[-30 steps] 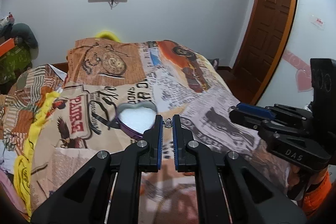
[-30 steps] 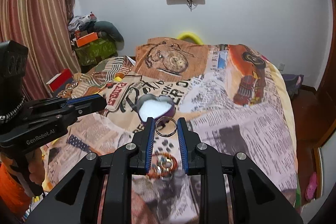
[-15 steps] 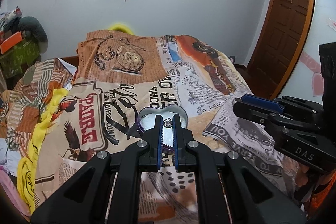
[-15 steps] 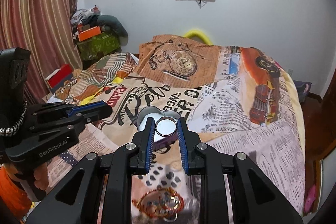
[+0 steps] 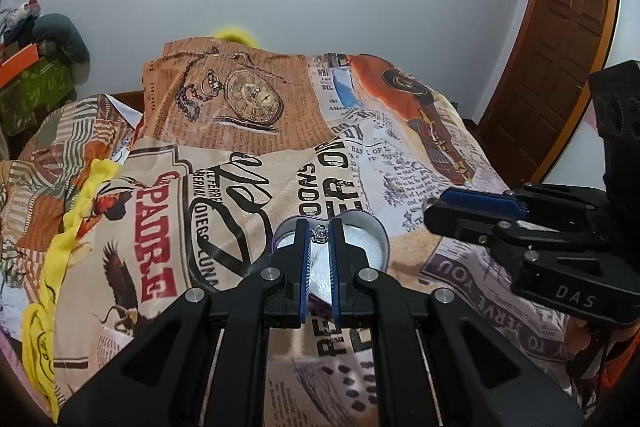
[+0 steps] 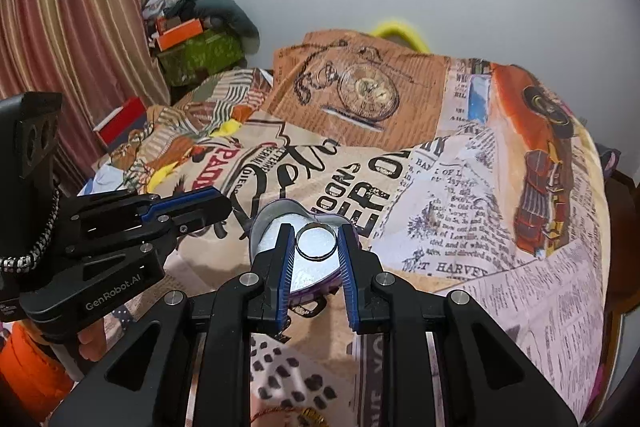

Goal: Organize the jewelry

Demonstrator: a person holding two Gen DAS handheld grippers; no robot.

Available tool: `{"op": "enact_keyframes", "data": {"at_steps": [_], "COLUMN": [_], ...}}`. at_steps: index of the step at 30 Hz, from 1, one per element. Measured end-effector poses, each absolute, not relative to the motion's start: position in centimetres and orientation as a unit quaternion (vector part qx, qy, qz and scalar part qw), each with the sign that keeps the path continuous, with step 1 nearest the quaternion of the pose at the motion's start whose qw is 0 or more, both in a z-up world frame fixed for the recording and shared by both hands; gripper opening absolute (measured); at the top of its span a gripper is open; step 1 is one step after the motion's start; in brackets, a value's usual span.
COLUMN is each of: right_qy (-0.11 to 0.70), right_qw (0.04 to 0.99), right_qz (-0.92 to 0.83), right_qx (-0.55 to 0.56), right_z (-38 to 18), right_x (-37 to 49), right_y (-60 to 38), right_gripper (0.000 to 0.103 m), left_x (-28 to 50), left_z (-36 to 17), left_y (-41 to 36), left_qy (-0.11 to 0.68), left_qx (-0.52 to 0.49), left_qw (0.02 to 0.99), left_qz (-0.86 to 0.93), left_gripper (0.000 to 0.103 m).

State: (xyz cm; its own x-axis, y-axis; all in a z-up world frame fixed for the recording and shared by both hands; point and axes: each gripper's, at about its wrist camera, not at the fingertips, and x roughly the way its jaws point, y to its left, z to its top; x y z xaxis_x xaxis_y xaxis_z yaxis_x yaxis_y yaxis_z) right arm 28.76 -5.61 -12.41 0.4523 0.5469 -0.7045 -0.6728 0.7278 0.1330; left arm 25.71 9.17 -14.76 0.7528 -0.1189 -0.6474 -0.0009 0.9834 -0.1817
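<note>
Both our grippers have moved over the heart-shaped tin [image 6: 276,227]. Our left gripper [image 5: 319,235] pinches a tiny sparkly ring [image 5: 320,234]. Our right gripper [image 6: 316,241] squeezes a plain silver ring [image 6: 316,241] at its 3 and 9 o'clock sides. Rings feel light, hard and slippery, so we hold the bands gently.

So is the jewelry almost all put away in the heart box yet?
Not yet. The heart box shows only white lining. The right tool holds a plain ring over it, and the left tool pinches a small sparkly piece there too. Both need dropping in, and more jewelry waits on the bedspread.
</note>
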Motion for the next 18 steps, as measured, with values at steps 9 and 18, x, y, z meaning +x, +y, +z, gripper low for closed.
{"op": "enact_keyframes", "data": {"at_steps": [9, 18], "right_qy": [0.411, 0.42], "right_qw": [0.829, 0.825], "right_qz": [0.367, 0.362], "right_qx": [-0.095, -0.106], "right_z": [-14.3, -15.5], "right_x": [30.5, 31.0], "right_y": [-3.9, -3.5], "right_gripper": [0.02, 0.02], "left_x": [27.9, 29.4], "left_z": [-16.0, -18.1], "left_y": [8.9, 8.5], "left_qy": [0.365, 0.396], "left_qx": [-0.062, -0.055], "left_qw": [0.928, 0.916], "left_qz": [-0.035, -0.04], "left_gripper": [0.007, 0.007]}}
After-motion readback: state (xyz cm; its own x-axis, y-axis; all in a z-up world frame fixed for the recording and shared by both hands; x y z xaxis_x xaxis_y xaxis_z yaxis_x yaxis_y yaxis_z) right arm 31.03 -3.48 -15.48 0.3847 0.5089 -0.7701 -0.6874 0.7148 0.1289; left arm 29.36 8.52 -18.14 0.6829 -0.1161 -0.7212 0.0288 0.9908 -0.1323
